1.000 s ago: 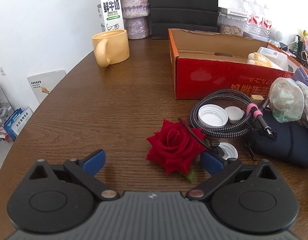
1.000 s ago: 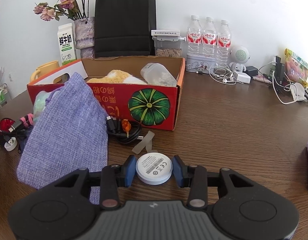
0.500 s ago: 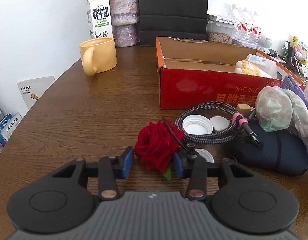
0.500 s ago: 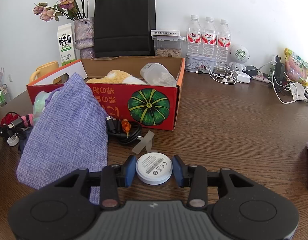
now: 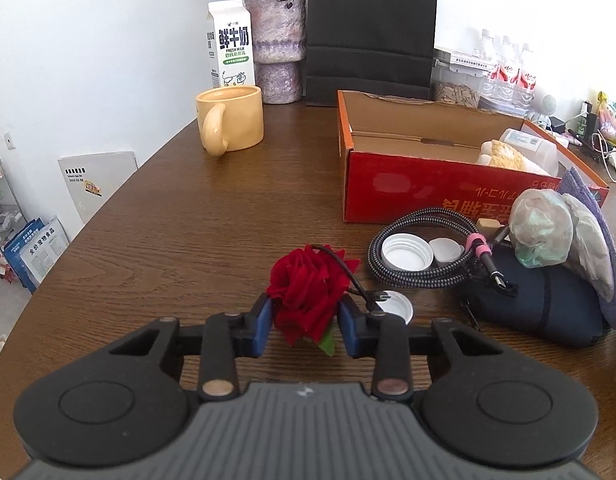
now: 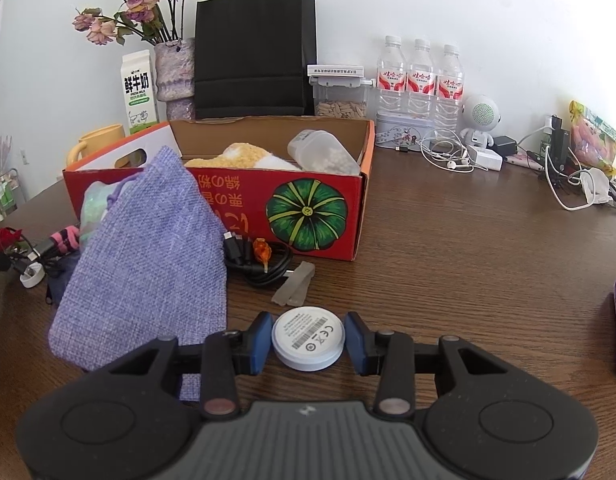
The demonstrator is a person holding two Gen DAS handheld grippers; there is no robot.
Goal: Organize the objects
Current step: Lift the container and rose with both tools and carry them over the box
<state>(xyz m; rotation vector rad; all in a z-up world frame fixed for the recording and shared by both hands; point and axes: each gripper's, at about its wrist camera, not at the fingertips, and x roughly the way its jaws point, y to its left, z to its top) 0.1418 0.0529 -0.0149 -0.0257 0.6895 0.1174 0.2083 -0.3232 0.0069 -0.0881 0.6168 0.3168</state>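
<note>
As my left gripper (image 5: 305,327), spread wide a moment earlier, was closing on the red rose (image 5: 308,291) and squeezing its petals, my right gripper (image 6: 307,340) stayed clamped on the white puck (image 6: 308,338), so both looked ready for the red box (image 5: 448,184).

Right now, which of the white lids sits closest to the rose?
The lone lid right beside the rose, under the thin black cable end. The other two lids lie farther off, inside the braided cable coil.
</note>
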